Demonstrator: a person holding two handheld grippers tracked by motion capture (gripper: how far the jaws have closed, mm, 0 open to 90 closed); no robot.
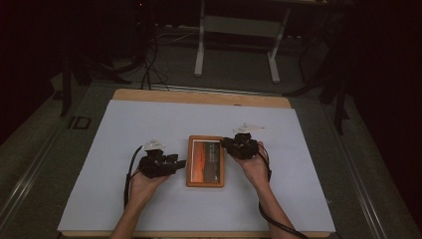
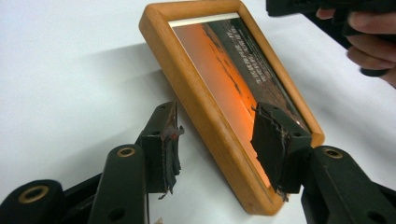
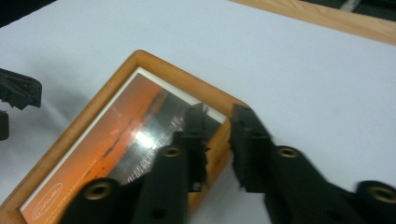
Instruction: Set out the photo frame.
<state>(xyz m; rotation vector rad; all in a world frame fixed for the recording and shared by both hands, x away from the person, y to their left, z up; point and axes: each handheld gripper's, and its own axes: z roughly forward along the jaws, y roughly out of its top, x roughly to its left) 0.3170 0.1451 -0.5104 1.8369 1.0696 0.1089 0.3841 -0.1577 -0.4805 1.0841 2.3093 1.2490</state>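
Right gripper pinches the glazed wooden picture frame (rigid, breakable) at its one-o'clock edge; left gripper straddles the opposite rail, jaws apart.

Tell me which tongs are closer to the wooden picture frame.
Right. The right tongs are clamped on the picture frame rail near a corner. The left tongs straddle the opposite rail, pads apart from it.

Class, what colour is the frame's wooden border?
Light orange-brown wood on the picture frame, clearest in the left gripper view.

Picture frame flat on the table sheet, between left tongs and right tongs.
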